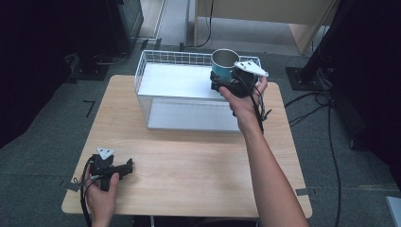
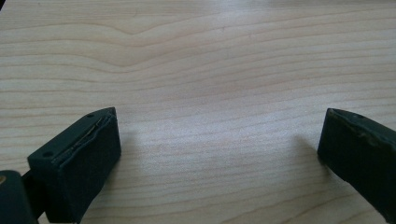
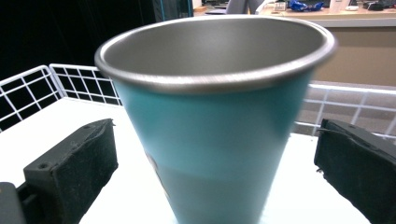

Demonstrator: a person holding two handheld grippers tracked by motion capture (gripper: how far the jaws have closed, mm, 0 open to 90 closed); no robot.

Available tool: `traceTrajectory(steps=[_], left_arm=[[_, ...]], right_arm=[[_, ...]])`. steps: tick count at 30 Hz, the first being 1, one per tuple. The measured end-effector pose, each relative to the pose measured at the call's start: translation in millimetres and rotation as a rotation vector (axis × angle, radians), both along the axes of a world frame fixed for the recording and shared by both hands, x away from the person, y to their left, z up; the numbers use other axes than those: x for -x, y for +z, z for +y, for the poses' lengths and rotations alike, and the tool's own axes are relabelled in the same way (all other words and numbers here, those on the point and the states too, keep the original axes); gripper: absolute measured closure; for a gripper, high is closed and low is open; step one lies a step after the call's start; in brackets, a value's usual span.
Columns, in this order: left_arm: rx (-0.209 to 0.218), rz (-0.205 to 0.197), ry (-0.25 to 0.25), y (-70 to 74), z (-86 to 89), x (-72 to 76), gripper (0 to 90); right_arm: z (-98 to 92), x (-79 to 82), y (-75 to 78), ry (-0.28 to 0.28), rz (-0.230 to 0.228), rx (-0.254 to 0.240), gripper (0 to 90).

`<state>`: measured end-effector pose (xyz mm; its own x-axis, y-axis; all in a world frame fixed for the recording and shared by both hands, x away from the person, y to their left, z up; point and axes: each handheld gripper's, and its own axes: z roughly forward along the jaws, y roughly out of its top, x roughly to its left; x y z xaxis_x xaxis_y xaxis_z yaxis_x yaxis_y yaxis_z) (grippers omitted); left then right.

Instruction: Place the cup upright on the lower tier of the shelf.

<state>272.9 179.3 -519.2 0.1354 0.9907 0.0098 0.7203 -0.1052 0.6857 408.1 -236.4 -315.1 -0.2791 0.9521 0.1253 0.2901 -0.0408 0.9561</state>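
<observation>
A teal metal cup (image 1: 223, 64) with a steel rim stands upright on the white floor of a wire basket (image 1: 142, 71), in its far right corner. My right gripper (image 1: 218, 81) reaches in from the near side. In the right gripper view the cup (image 3: 215, 140) stands between the two black pads (image 3: 74, 163), with a gap on each side, so this gripper (image 3: 217, 128) is open. My left gripper (image 1: 127, 166) rests low over the wooden table (image 1: 189, 165) near its front left corner. Its jaws stand wide apart over bare wood (image 2: 210, 56), with nothing between them (image 2: 219, 114).
The white wire basket's wall (image 3: 28, 88) rises around the cup at the table's back edge. Cables (image 1: 326, 109) lie on the grey floor to the right, by a black stand (image 1: 302, 75). Dark equipment (image 1: 123, 23) stands at the back left.
</observation>
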Motion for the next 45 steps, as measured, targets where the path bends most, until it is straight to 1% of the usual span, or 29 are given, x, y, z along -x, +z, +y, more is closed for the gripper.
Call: traceTrajectory(steps=[5,7,8,11,16,23,28,35,37,38,39,45], left_arm=[[-0.001,-0.001,-0.001,0.0,0.1,0.0,0.0],[-0.002,0.0,-0.001,0.0,0.2,0.0,0.0],[-0.002,0.0,-0.001,0.0,0.1,0.0,0.0],[-0.003,0.0,-0.002,0.1,0.2,0.0,0.0],[-0.003,0.0,-0.002,0.1,0.2,0.0,0.0],[-0.001,0.001,-0.001,0.1,0.2,0.0,0.0],[-0.001,-0.001,-0.001,0.0,0.2,0.0,0.0],[-0.001,0.001,-0.001,0.1,0.2,0.0,0.0],[-0.002,0.001,-0.001,0.1,0.2,0.0,0.0],[-0.002,0.001,-0.001,0.1,0.2,0.0,0.0],[-0.001,0.001,-0.001,0.1,0.2,0.0,0.0],[-0.001,0.003,-0.002,0.2,0.2,0.1,0.0]], right_arm=[[-12.2,13.5,-4.1,0.014,-0.002,-0.025,0.0],[-13.6,15.6,-4.5,0.019,-0.003,-0.028,0.0],[-16.7,22.8,-5.6,0.031,-0.009,-0.022,0.0],[-19.3,31.5,-6.8,0.048,-0.014,-0.015,0.0],[-23.0,47.3,-8.8,0.076,-0.025,-0.021,0.0],[-29.3,68.7,-17.5,0.11,-0.014,-0.011,0.0],[-38.4,83.0,-27.1,0.119,-0.016,-0.008,0.0],[-52.0,101.9,-41.6,0.118,-0.004,-0.042,0.0],[-55.0,107.6,-44.1,0.118,-0.01,-0.038,0.0],[-55.0,107.6,-44.1,0.118,-0.01,-0.038,0.0],[-58.1,113.9,-46.5,0.118,-0.012,-0.03,0.0],[-65.6,127.0,-50.9,0.109,-0.019,-0.012,0.0]])
